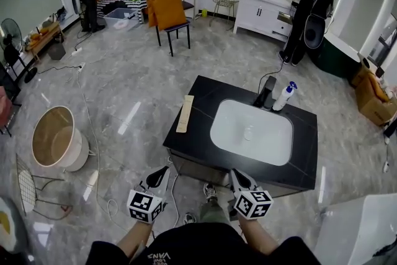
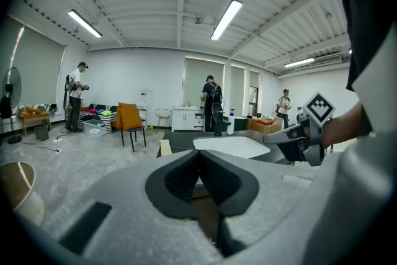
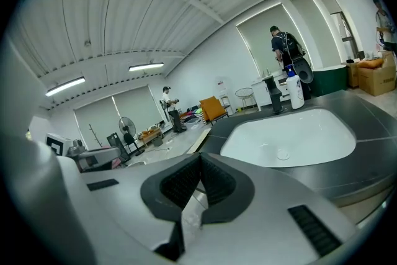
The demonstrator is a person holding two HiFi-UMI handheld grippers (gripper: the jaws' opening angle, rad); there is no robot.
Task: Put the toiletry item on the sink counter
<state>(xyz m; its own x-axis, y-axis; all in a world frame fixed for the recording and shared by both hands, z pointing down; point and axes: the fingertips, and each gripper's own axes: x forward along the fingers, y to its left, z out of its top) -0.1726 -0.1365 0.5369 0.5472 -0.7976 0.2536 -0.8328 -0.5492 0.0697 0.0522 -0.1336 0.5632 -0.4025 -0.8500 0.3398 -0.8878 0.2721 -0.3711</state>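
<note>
So the bottle (image 1: 284,96) was a white pump one with a blue top, standing upright at the far side of the black table (image 1: 198,102), just beside the tap (image 1: 267,91) and behind the white basin (image 1: 251,130). Its long axis ran straight up and down, pump on top; I couldn't tell which way the spout faced. My guess is it's plastic, stiff enough not to crush, not heavy unless it's full, and smooth enough to slip a bit. I'd grab it round the middle of the body, below the pump neck, not by the pump head, since that could wobble or press down. The left hand-held gripper (image 1: 160,175) and the right hand-held gripper (image 1: 239,175) both had their jaws closed together with nothing in them, held low at the near edge of the table, well apart from the bottle. A wooden strip (image 1: 185,113) lay along the table's left edge.
</note>
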